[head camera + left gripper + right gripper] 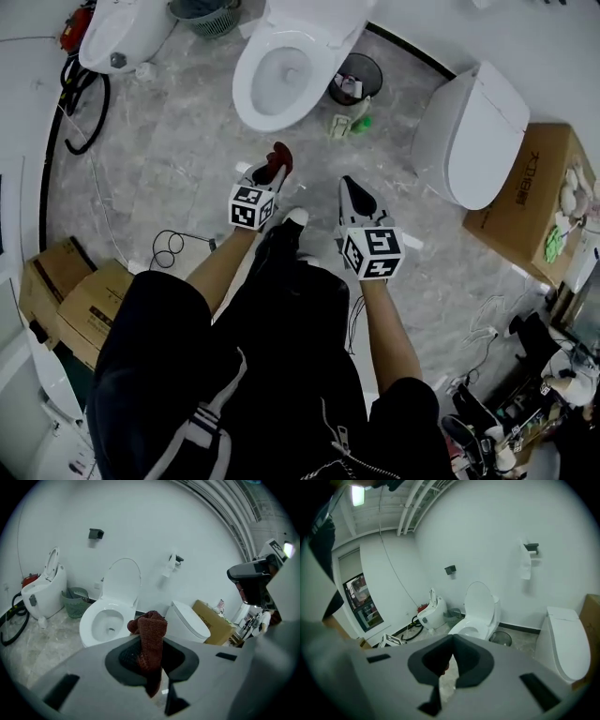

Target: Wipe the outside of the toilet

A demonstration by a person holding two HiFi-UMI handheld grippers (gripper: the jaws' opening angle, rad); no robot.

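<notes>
Currently red cloth point(149, 629) pinched between left gripper point(152, 666) jaws.

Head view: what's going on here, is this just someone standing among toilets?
A person stands facing an open toilet, with a gripper in each hand. The left gripper is shut on a dark red cloth held between its fingers. The right gripper is shut and holds nothing. Neither gripper touches the toilet, so the wiping has not yet begun.
</notes>
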